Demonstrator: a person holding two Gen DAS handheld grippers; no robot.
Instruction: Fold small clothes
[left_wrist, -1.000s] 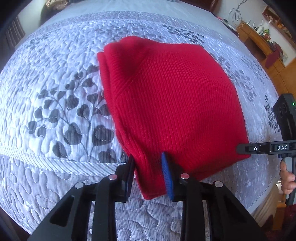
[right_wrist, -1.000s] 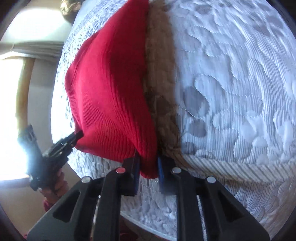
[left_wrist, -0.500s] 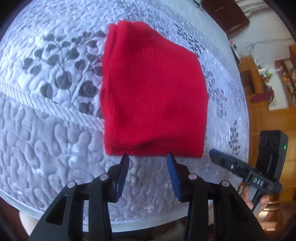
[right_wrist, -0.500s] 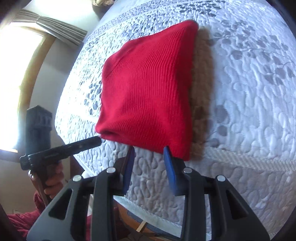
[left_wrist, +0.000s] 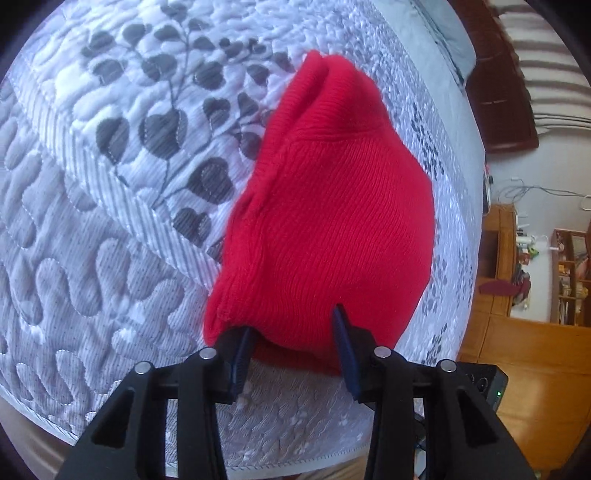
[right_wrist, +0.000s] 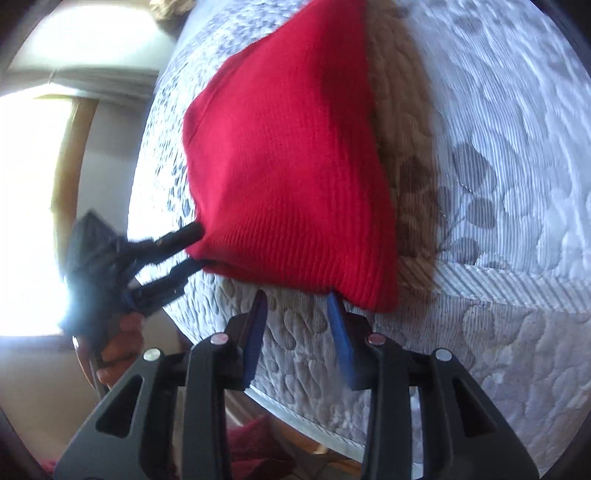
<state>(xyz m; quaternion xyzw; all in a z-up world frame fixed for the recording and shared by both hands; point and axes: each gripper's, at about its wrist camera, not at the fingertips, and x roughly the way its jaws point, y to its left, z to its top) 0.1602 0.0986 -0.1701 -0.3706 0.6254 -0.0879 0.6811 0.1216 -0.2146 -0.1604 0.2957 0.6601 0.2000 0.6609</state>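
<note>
I have both claws open, left gripper (left_wrist: 291, 341) and right gripper (right_wrist: 297, 314) straddling the near hem of the folded red knit (left_wrist: 332, 229), ready to pinch for another fold.

No readable text, label, brand or number shows in either view. Items on the wooden shelves (left_wrist: 569, 273) at three o'clock are too small to read.

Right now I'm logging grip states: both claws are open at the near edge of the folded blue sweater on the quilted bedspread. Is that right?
Not quite: the sweater is red, not blue, as the left wrist view shows plainly. The rest holds: the left claw and right claw are both open at its near edge, and it lies folded on the quilted bedspread.
</note>
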